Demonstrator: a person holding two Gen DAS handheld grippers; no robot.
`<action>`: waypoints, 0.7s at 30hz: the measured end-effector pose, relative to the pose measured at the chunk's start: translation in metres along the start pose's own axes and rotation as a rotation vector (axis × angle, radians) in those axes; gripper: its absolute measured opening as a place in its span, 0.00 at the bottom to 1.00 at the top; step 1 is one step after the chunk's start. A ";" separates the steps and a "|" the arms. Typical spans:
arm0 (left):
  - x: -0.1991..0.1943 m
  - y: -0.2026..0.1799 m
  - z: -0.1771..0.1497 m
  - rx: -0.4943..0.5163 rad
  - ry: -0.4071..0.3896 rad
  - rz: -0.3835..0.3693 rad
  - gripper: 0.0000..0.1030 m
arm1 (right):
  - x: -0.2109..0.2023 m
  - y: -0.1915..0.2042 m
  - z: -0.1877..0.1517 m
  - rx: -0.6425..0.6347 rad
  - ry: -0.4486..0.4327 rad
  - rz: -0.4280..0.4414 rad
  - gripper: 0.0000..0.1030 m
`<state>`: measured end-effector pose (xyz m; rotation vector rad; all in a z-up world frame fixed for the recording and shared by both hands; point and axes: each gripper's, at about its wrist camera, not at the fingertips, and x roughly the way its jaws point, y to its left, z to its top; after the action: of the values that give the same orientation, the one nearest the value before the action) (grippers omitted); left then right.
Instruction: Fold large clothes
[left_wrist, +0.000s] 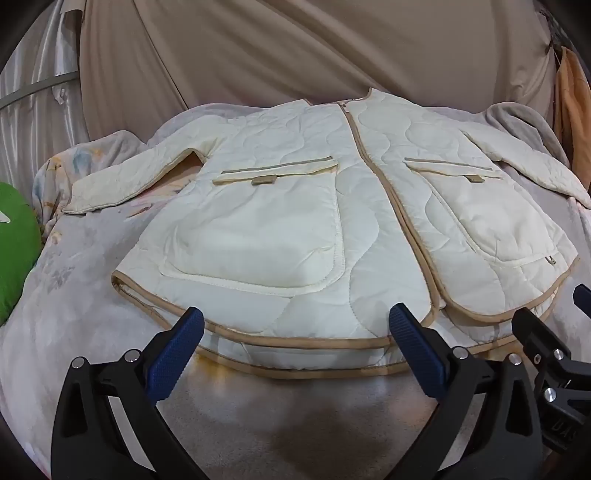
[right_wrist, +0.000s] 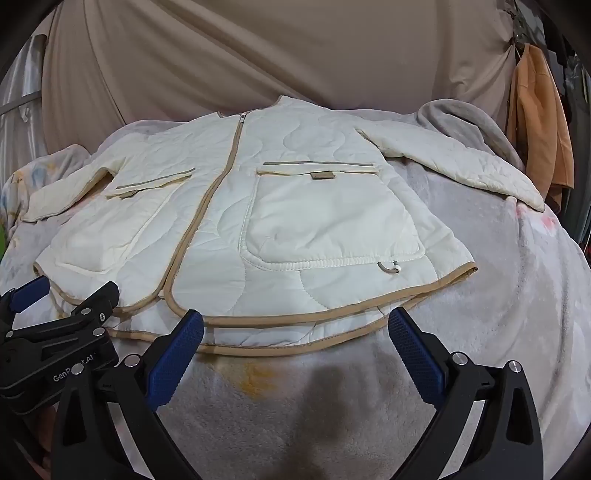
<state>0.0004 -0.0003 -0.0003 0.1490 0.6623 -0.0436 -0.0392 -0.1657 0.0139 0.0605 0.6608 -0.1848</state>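
Observation:
A cream quilted jacket (left_wrist: 303, 206) with tan trim lies flat, front up and zipped, on a grey blanket-covered bed; it also shows in the right wrist view (right_wrist: 258, 221). Both sleeves spread outward. My left gripper (left_wrist: 295, 325) is open and empty, its blue fingertips hovering just before the jacket's hem on the left half. My right gripper (right_wrist: 295, 325) is open and empty before the hem's right half. Each gripper appears at the edge of the other's view: the right (left_wrist: 546, 332), the left (right_wrist: 66, 299).
The grey fleece blanket (right_wrist: 498, 314) covers the bed, with a yellowish stain (right_wrist: 255, 380) near the front. A green cushion (left_wrist: 14, 251) sits at the left. Beige curtain (left_wrist: 295, 55) hangs behind. An orange garment (right_wrist: 535, 122) hangs at the right.

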 end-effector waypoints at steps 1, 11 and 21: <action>0.000 0.000 0.000 -0.005 -0.003 -0.003 0.95 | 0.000 0.000 0.000 0.001 0.000 0.001 0.95; 0.000 -0.001 0.003 -0.001 -0.006 0.007 0.95 | 0.000 0.000 0.000 0.005 -0.002 0.004 0.95; -0.002 0.000 0.000 0.003 -0.009 0.003 0.95 | 0.000 0.000 -0.001 0.004 0.000 0.004 0.95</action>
<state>-0.0007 -0.0006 0.0009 0.1524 0.6532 -0.0427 -0.0398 -0.1651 0.0137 0.0656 0.6606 -0.1822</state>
